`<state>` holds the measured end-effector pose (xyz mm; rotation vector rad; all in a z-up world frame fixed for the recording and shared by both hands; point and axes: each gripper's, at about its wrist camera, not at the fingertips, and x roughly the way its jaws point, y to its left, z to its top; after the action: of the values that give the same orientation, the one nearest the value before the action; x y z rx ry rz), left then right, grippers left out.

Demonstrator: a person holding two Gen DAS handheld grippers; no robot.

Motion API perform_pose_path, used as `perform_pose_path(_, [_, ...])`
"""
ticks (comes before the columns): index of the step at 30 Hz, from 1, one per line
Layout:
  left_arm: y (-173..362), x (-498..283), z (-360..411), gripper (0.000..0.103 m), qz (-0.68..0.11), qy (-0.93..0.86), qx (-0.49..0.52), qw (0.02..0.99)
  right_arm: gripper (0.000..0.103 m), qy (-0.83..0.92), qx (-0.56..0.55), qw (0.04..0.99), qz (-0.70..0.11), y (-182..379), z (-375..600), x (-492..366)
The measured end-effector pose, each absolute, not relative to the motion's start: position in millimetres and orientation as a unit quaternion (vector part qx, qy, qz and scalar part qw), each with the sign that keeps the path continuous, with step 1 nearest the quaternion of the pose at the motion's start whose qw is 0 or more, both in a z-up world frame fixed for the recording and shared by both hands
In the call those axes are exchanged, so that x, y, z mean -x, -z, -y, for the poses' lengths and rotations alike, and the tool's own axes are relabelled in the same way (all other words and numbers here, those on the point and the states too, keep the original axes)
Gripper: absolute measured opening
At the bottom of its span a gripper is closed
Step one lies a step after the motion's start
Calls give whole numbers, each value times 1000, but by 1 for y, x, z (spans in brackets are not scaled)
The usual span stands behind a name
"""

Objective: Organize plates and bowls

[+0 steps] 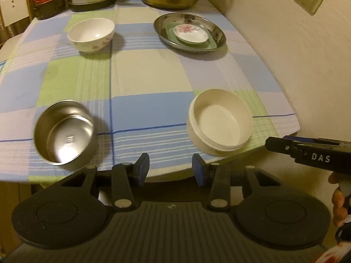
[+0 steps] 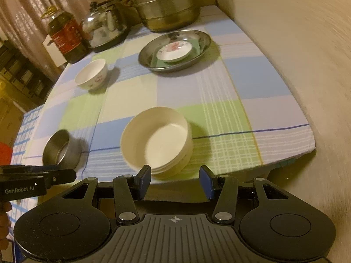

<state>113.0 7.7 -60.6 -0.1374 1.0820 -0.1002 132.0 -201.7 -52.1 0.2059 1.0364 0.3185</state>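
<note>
Steel bowl [image 1: 63, 132], cream bowl [image 1: 219, 123], floral bowl [image 1: 91, 35], 3 plates nested [image 1: 189, 32]

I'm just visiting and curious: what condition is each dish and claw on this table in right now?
Steel bowl: upright, empty.
Cream bowl: upright, empty, near the table edge.
Floral bowl: upright, empty.
Steel plate: holds a green dish with a floral saucer on top.
Left claw: open, holding nothing.
Right claw: open, holding nothing.
</note>
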Motion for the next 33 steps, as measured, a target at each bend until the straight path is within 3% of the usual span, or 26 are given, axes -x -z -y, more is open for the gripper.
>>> perform_pose_path(13, [86,-163,16,38,-517,79,85,848,49,-147,-92,854,-491,72,197,-170])
perform_pose_path(26, [113,-192,31,28,-538,70,63,838,49,-152,-85,849,-498,92,188,-196])
perform_pose_path(33, [124,-201,33,19,-548,63,63,832,30,-160,-87,843,-507,100,188,-203])
